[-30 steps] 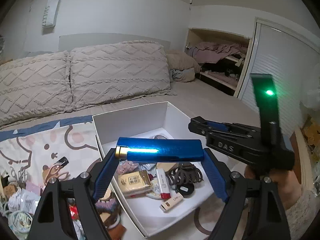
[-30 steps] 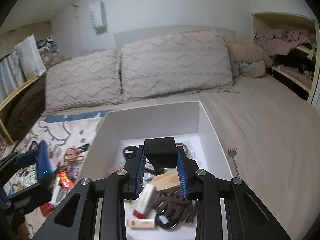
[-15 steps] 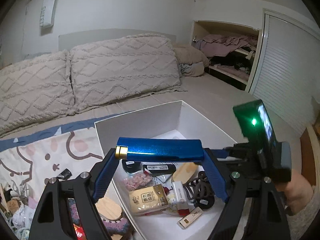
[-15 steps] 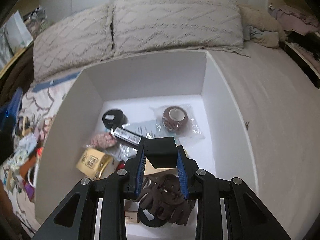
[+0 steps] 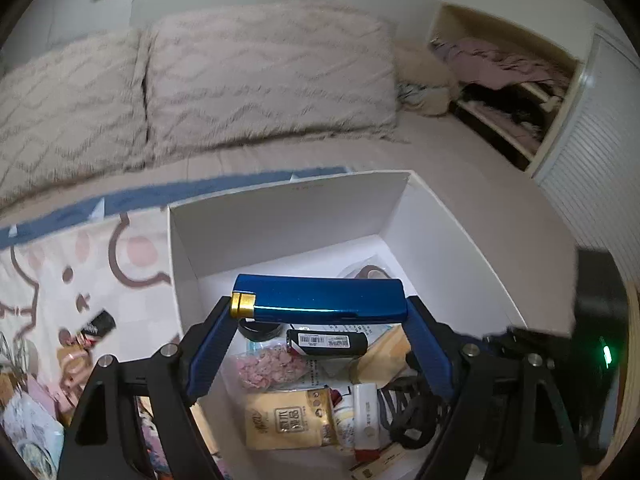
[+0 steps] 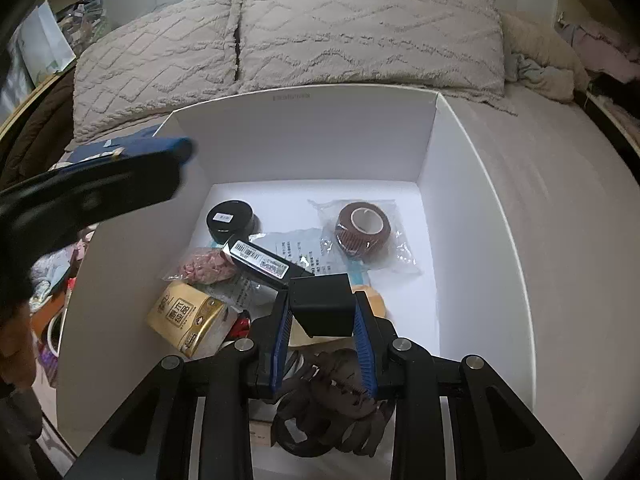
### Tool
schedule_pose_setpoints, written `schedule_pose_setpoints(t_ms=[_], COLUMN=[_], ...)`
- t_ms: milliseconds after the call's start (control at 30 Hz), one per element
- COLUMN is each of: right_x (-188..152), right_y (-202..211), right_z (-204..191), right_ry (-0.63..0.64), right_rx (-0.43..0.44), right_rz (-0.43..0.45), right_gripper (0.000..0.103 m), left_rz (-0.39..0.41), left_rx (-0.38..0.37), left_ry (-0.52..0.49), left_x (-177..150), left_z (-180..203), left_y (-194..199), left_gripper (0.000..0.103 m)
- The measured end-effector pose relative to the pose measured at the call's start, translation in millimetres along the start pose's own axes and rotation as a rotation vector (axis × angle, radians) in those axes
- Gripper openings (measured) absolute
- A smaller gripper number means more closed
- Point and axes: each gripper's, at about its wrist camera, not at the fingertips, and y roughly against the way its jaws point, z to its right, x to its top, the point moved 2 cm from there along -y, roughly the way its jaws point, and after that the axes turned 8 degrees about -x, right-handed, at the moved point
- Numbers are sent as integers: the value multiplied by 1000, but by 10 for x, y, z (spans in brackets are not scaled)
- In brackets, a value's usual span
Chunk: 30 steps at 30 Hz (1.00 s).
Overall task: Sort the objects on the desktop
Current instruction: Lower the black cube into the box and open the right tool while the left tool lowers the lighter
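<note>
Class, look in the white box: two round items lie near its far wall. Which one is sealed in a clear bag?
The brown tape roll, on the right. It sits inside a clear plastic bag, while the black round tin to its left lies bare with a white label on top.

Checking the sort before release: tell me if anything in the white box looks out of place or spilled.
Nothing spilled. Items in the white box lie jumbled on each other, the barcoded black bar propped askew across packets.

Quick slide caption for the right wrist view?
Right gripper holds a black block over the white box of sorted items.
</note>
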Motion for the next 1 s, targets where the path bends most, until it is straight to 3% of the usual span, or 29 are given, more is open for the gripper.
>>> schedule_pose_setpoints(t_ms=[100, 433, 667, 1000], right_x=[-5, -11, 0, 19], right_y=[-24, -64, -73, -92], right_z=[-10, -2, -36, 22], right_ry=[3, -3, 22, -10], right_rx=[-3, -8, -18, 2], right_rz=[-3, -18, -26, -32], right_gripper=[30, 30, 30, 30], left_rz=[-37, -198, -226, -186], left_rx=[14, 125, 131, 108], left_ry=[16, -69, -104, -130], left_x=[58, 98, 146, 170], left_z=[45, 69, 121, 204], left_y=[-115, -522, -668, -682], left_gripper=[83, 83, 83, 85])
